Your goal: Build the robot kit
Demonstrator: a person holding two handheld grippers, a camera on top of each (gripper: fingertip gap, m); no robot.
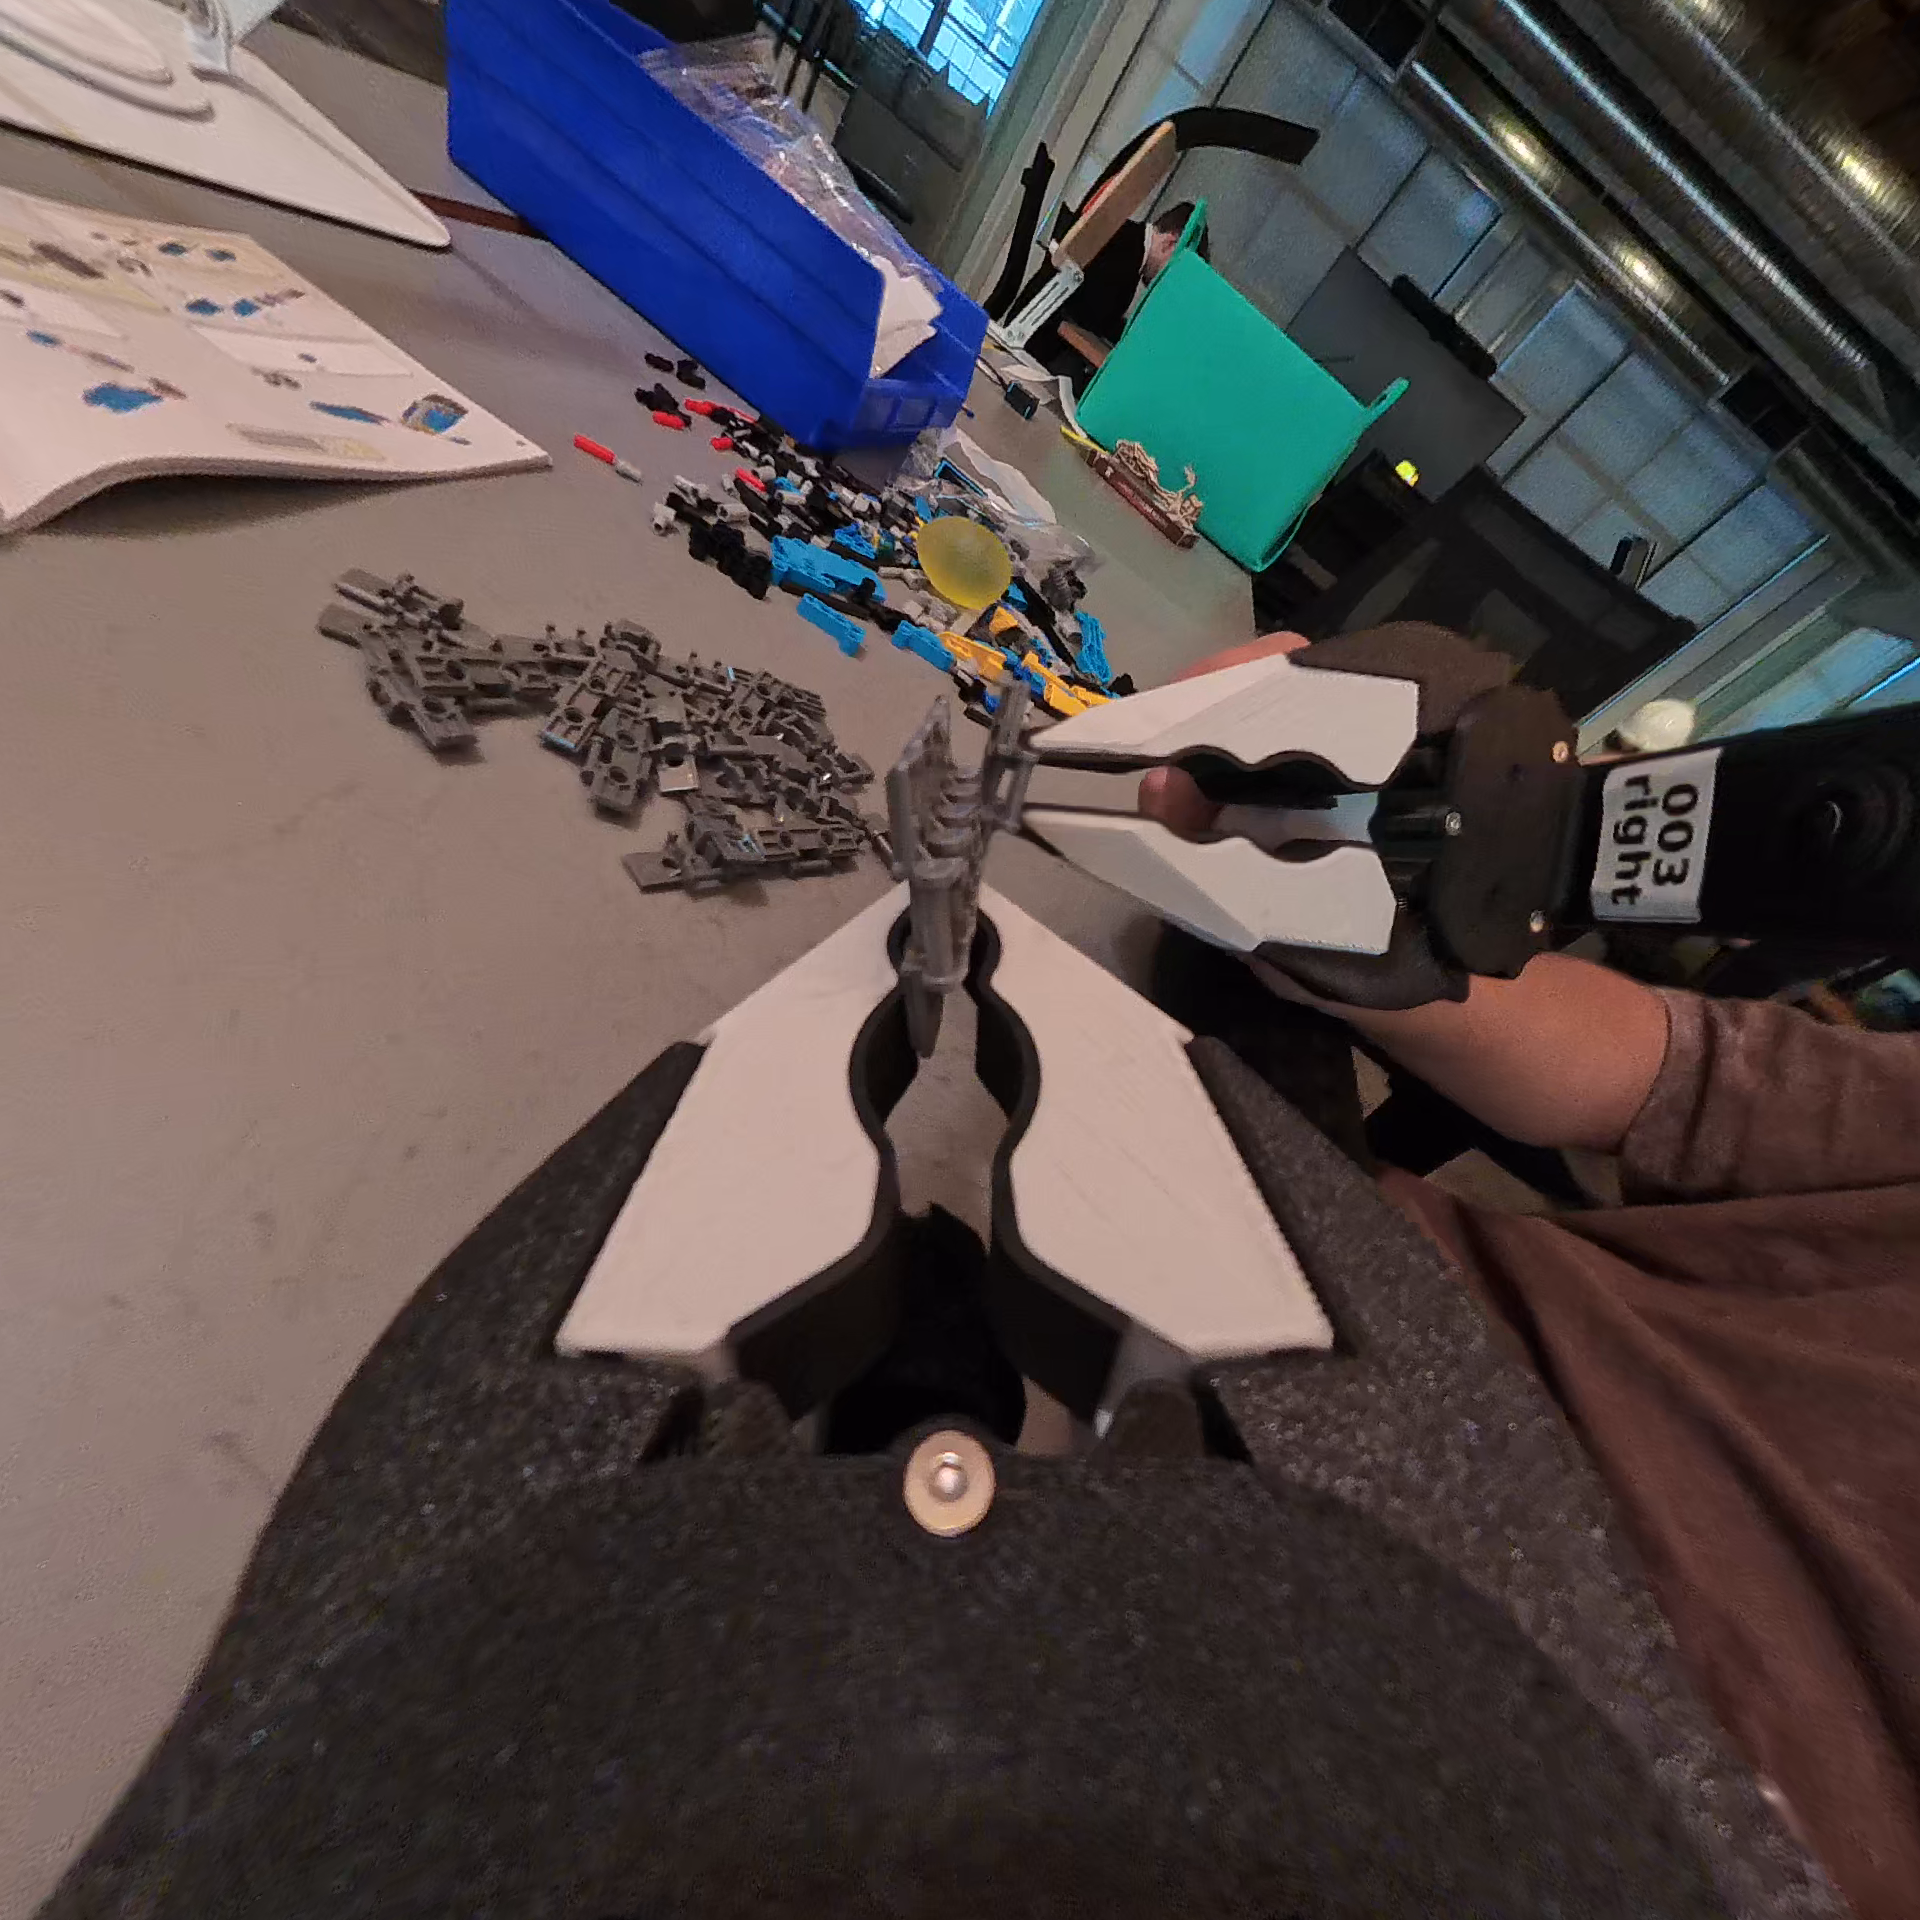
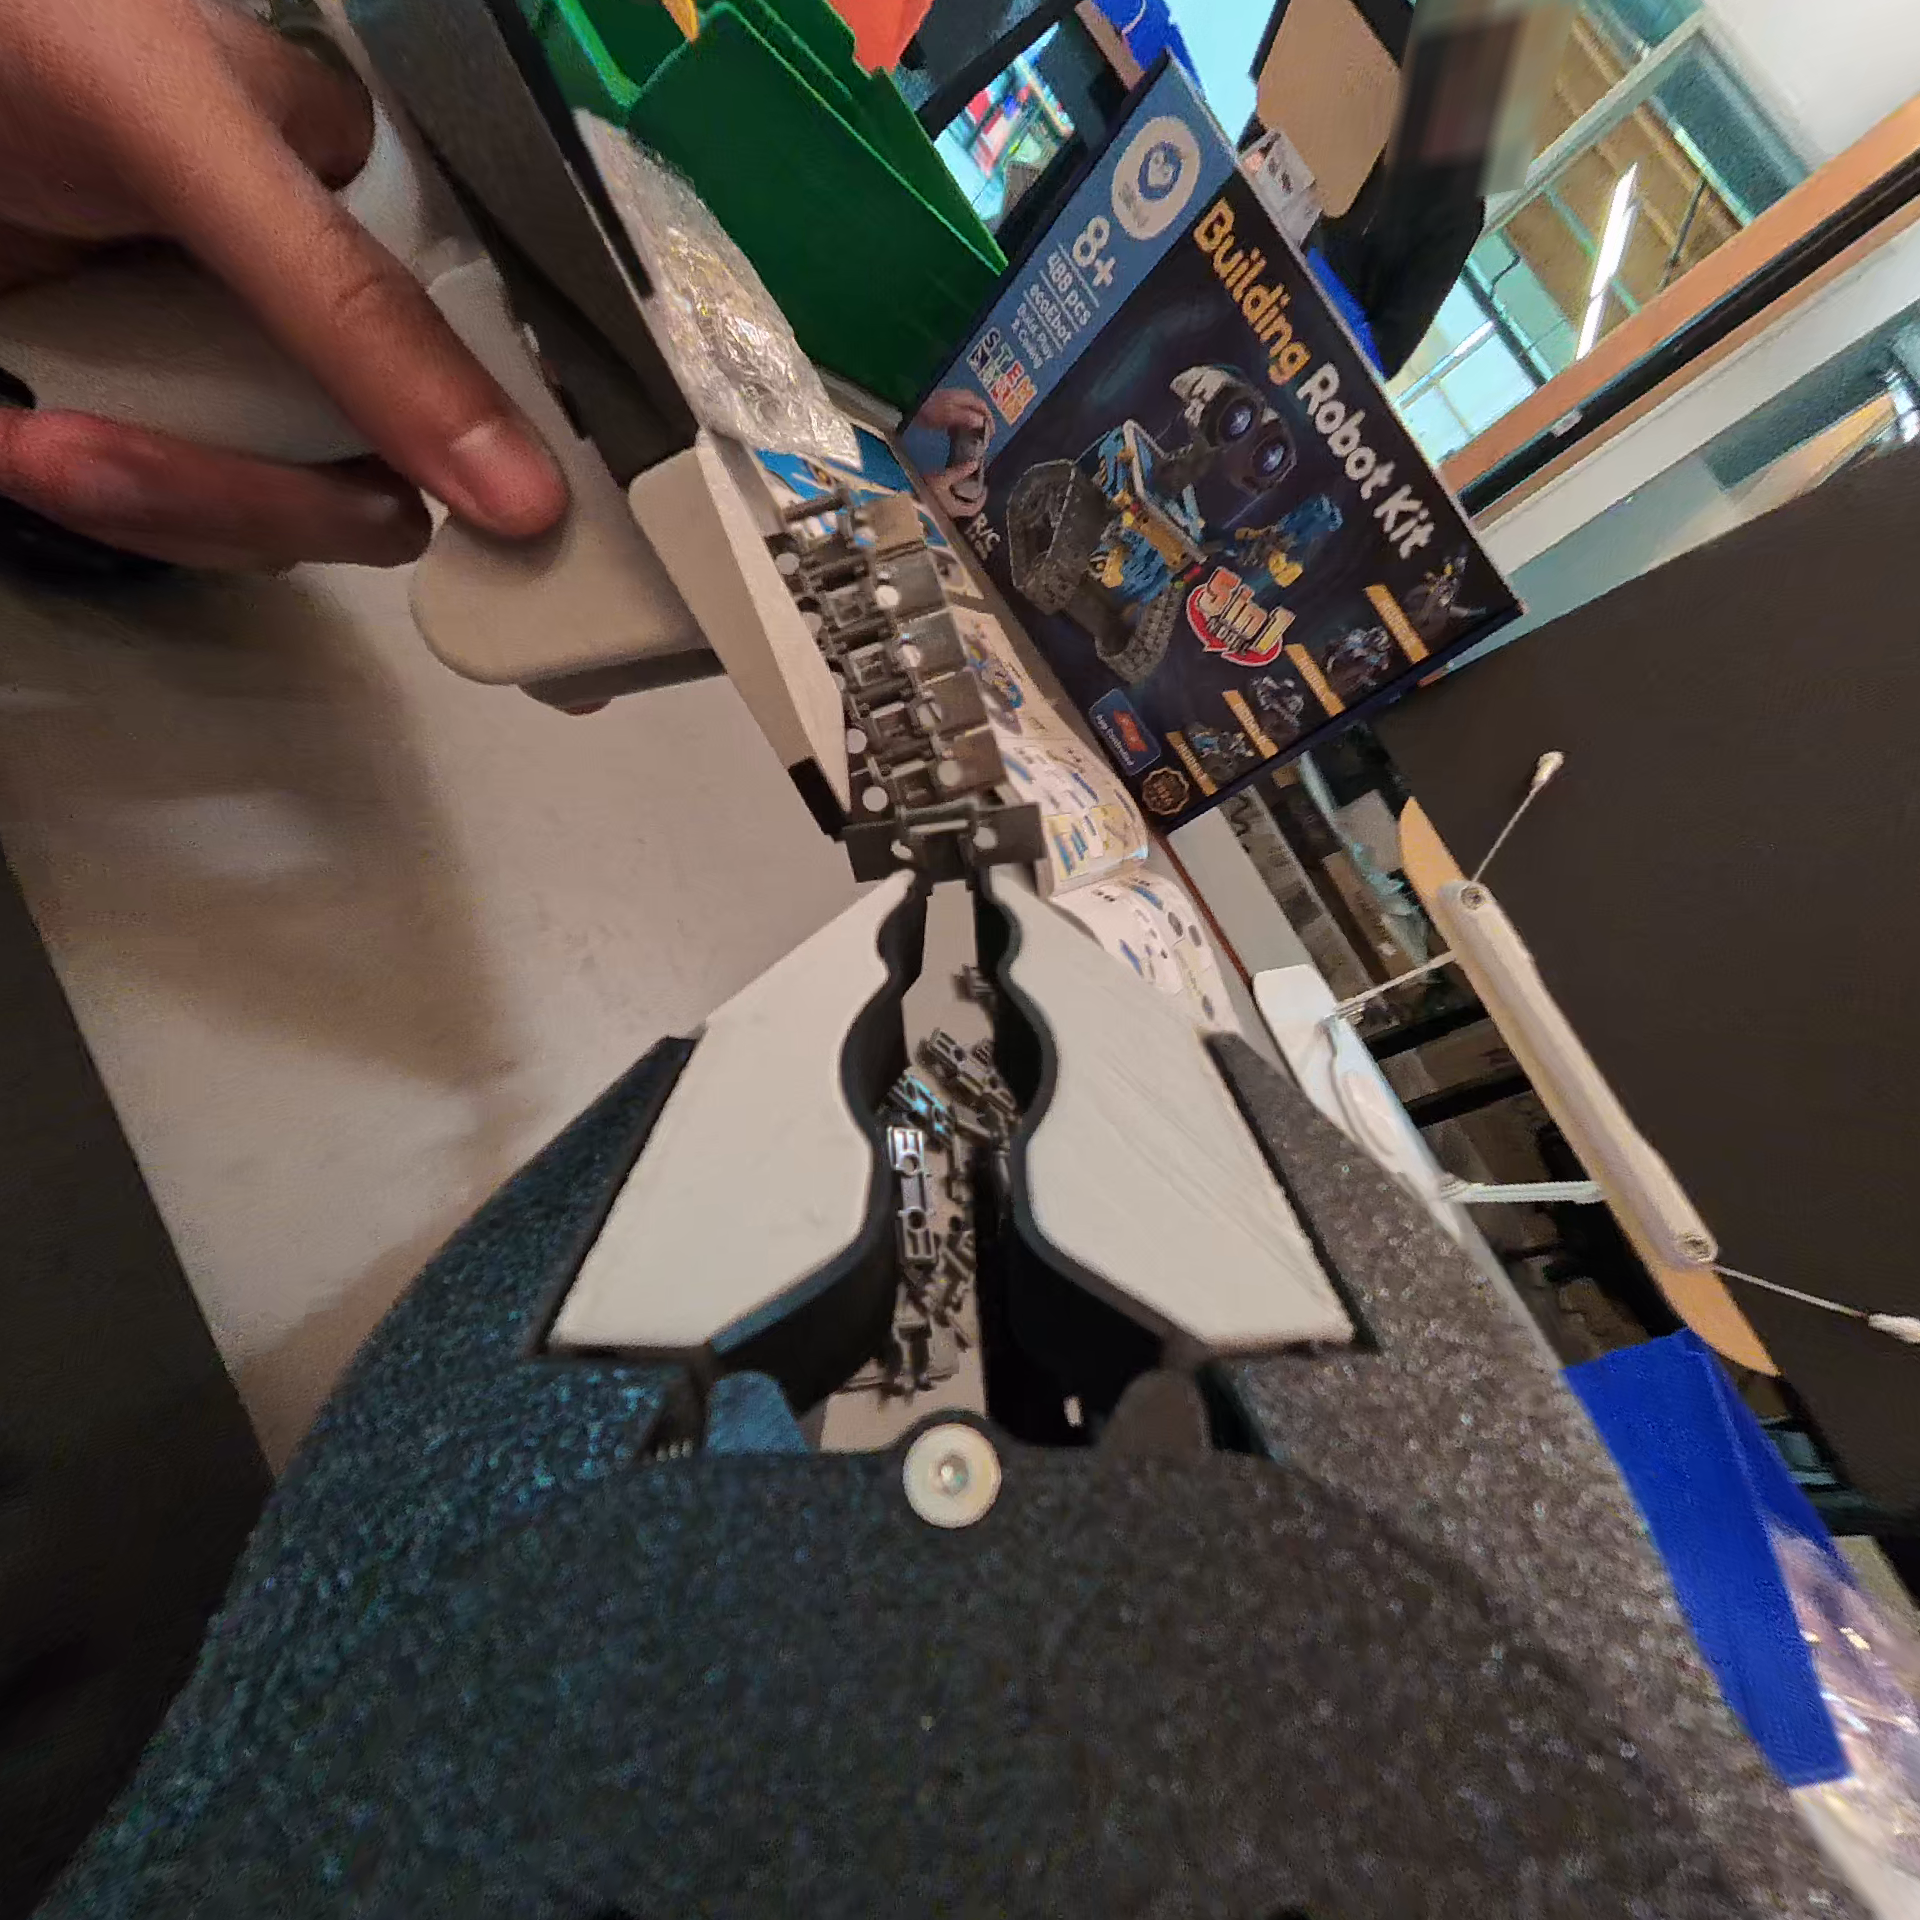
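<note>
Two grippers share one grey chain of linked track pieces (image 1: 951, 831) above the surface: left gripper (image 1: 943, 914) jaws clenched on its lower end, right gripper (image 2: 951, 883) jaws clamped on the opposite end, apparently steadying it over the loose grey links (image 1: 613, 717).

On the grey desk (image 1: 260, 935), a blue bin (image 1: 665, 239) stands as landmark. Just before it lies a mixed heap of coloured building pieces (image 1: 831, 540); nearer, loose grey track links (image 1: 623, 717); left, an open instruction booklet (image 1: 208, 364); beyond, a green bin (image 1: 1216, 426). A kit box (image 2: 1226, 499) stands upright.
</note>
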